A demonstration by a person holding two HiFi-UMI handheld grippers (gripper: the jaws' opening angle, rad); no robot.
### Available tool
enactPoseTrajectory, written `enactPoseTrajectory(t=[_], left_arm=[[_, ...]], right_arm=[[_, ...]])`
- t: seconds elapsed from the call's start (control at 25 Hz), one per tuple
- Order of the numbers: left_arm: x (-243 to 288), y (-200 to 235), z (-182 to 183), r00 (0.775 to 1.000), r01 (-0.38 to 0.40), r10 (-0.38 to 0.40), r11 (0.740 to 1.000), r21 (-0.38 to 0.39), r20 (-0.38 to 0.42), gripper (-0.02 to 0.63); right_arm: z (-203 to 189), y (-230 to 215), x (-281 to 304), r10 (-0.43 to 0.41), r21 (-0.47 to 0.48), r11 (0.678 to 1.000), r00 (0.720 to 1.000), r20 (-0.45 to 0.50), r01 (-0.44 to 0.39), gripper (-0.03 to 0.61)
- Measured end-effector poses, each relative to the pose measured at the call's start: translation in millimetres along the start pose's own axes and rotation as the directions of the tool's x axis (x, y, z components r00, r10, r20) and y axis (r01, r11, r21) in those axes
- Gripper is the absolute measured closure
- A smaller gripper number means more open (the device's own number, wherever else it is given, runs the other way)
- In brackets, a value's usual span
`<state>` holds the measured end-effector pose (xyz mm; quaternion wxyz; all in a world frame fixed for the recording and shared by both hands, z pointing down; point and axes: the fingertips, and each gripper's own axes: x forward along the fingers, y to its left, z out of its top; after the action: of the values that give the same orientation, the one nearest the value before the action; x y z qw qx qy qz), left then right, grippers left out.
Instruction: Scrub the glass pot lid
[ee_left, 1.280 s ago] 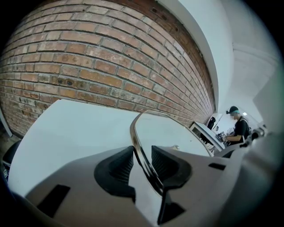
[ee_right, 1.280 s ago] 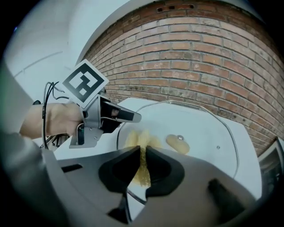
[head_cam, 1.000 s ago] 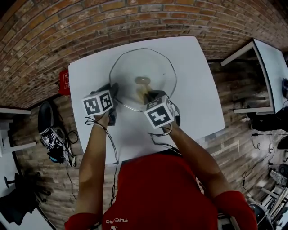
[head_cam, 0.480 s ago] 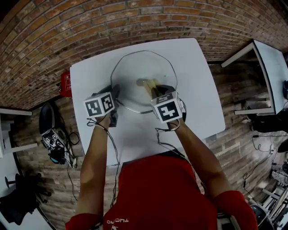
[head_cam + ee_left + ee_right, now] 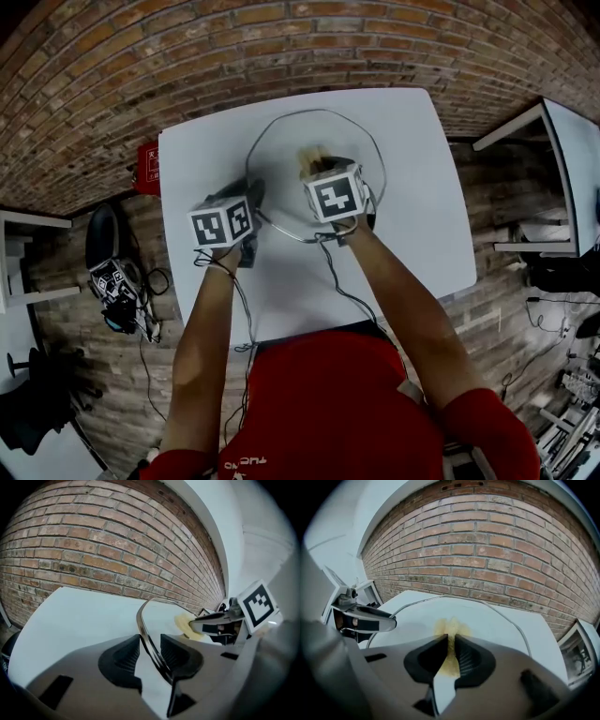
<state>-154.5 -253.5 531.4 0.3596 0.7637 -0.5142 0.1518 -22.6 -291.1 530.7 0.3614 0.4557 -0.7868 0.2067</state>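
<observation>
On the white table (image 5: 412, 206), the round metal-rimmed glass pot lid (image 5: 281, 159) is clamped at 8 o'clock by the left gripper (image 5: 150, 646); the right gripper (image 5: 451, 644), pinching a yellow sponge (image 5: 449, 626), has pushed toward 12 o'clock, likely widening scrubbed coverage.

Red short-sleeved shirt (image 5: 323, 403) — grey left gripper (image 5: 150, 644), right gripper (image 5: 449, 644), white cubes (image 5: 223, 225) with black square markers; black cables (image 5: 246, 314).

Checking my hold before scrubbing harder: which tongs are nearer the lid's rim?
Left. The left tongs grip the rim of the lid at its near-left edge. The right tongs hold the sponge on the glass inside the rim, near the middle.
</observation>
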Motion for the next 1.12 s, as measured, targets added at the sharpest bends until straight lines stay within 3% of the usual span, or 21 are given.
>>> enactPoseTrajectory(t=[0.16,0.32,0.56,0.68,0.84,1.0,1.12], left_arm=[[-2.9,-1.7,1.7,1.0,0.0,-0.001,0.999,0.039,0.019,0.467],[-8.8,3.6,6.3,0.998,-0.013,0.01,0.998,0.06,0.057,0.431],[-47.0,2.1,38.5,0.972,-0.058,0.034,0.993,0.1,0.232,0.422],[-77.8,-21.7,64.0,0.937,-0.054,-0.004,0.986,0.155,0.35,0.422],[-117.7,-68.7,91.0,0.883,-0.018,-0.093,0.973,0.23,0.46,0.425],[-150.5,-116.3,106.3,0.834,-0.013,-0.16,0.951,0.309,0.529,0.478],[-165.5,-149.2,108.7,0.812,-0.036,-0.2,0.921,0.389,0.548,0.534]], right_arm=[[-0.9,2.5,1.4,0.019,-0.003,1.0,1.0,0.006,-0.019,0.521],[9.7,4.2,-8.9,0.053,0.009,0.998,0.997,0.057,-0.054,0.42],[29.7,3.0,-44.8,0.094,0.002,0.995,0.971,0.221,-0.096,0.41],[47.0,6.0,-81.1,0.128,-0.052,0.992,0.921,0.368,-0.117,0.41],[70.2,15.1,-137.4,0.194,-0.161,0.979,0.821,0.537,-0.126,0.411],[80.6,23.4,-184.2,0.235,-0.218,0.968,0.75,0.618,-0.124,0.426],[82.6,28.5,-210.8,0.252,-0.231,0.965,0.705,0.663,-0.127,0.479]])
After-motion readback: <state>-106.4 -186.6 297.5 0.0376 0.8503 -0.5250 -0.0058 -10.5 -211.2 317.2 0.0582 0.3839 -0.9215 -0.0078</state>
